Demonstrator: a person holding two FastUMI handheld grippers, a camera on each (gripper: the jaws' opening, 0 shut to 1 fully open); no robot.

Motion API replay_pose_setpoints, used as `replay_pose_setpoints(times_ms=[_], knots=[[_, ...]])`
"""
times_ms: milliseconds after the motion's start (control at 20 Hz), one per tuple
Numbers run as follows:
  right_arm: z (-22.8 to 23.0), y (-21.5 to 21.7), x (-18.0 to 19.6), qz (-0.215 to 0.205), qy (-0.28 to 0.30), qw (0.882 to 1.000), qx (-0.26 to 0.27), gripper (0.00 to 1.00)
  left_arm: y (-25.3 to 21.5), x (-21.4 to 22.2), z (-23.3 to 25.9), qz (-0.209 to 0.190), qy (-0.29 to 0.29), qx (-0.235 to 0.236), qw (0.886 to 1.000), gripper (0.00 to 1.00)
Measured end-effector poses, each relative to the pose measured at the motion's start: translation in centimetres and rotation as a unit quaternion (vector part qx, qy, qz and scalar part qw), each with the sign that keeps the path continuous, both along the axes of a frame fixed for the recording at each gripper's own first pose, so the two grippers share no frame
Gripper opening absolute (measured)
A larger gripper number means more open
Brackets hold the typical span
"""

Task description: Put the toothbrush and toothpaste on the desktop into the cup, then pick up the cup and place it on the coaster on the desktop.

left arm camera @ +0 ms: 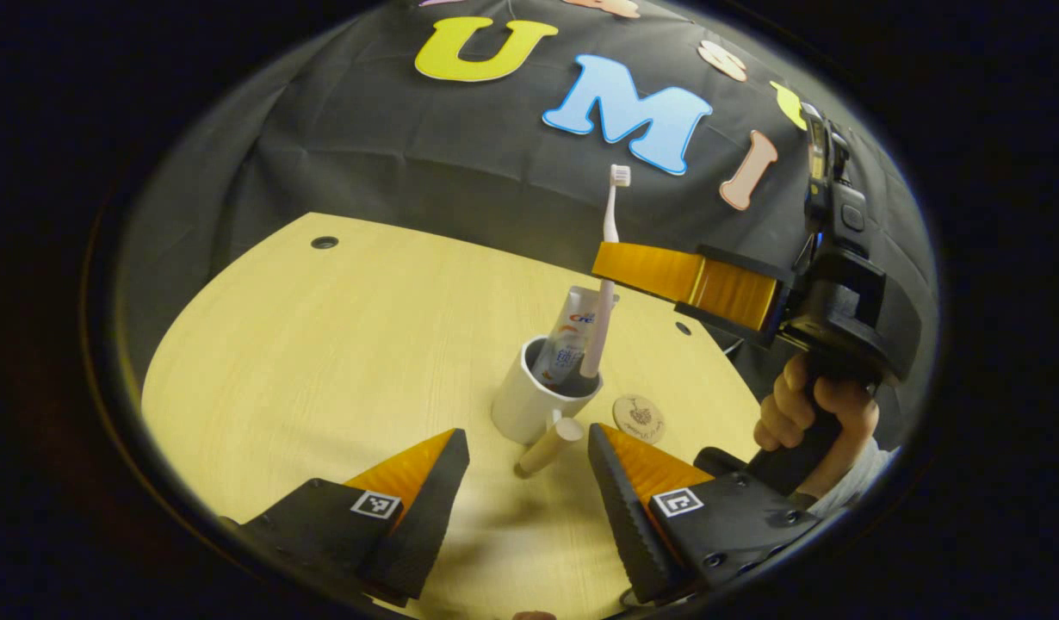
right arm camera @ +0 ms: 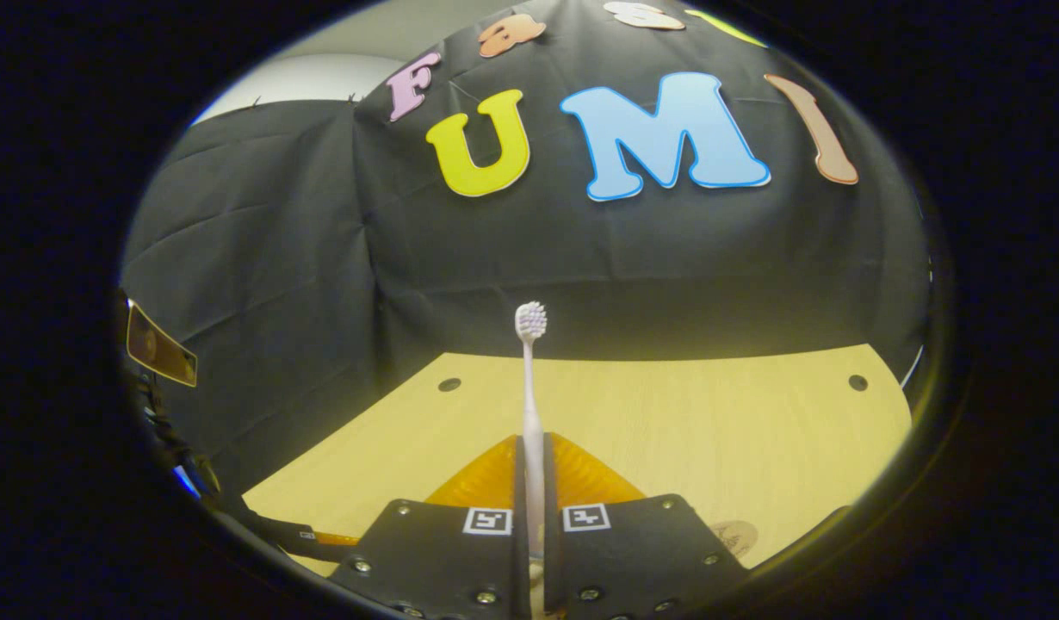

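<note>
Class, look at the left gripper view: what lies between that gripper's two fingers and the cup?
In the left gripper view, the cup's wooden handle sticks out toward the open left gripper, lying in the gap between its fingers; otherwise just bare desktop.

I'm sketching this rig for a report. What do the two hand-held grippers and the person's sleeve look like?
Each hand-held gripper has two wedge-shaped fingers with ribbed inner faces on dark plates carrying square black-and-white markers and screws: left hand-held gripper, right hand-held gripper. The right one has a bulky black body and pistol-style handle. The sleeve is light grey.

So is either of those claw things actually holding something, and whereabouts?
The right gripper has its fingers shut on the toothbrush, gripping mid-handle. The left gripper holds nothing.
</note>
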State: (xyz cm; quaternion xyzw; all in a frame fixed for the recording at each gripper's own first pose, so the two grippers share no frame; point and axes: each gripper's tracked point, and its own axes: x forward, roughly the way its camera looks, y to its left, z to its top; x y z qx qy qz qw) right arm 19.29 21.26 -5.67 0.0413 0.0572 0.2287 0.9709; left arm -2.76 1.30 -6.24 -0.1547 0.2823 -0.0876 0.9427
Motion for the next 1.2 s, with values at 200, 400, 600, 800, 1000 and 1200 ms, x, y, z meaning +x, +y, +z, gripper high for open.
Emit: replay_pose_setpoints(times_ms=[200, 400, 600, 800, 1000, 1200], knots=[[-0.3, 0.3, 0.2, 0.009, -0.021, 0.999, -0.023, 0.08, 0.1, 0.0, -0.2, -0.001, 0.002, 0.001, 1.000, 0.94], [-1.1, 0.5, 0.4, 0.007, -0.025, 0.998, -0.052, 0.09, 0.1, 0.2, -0.1, -0.003, 0.003, 0.004, 1.000, 0.91], [-1.3, 1.2, -0.8, 0.024, -0.026, 0.997, -0.065, 0.23, -0.1, 0.4, -0.3, -0.006, 0.005, 0.003, 1.000, 0.94], [-1.2, 1.2, -1.0, 0.024, -0.022, 0.997, -0.063, 0.54, -0.4, 0.4, -0.3, -0.009, 0.005, 0.002, 1.000, 0.91], [-0.4, 0.5, -1.3, 0.019, -0.020, 0.998, -0.057, 0.79, -0.6, 0.5, -0.3, -0.012, 0.005, 0.004, 1.000, 0.91], [1.1, -0.5, -1.6, 0.006, -0.034, 0.998, -0.047, 0.79, -1.0, 0.7, -0.2, -0.018, 0.006, 0.006, 1.000, 0.91]])
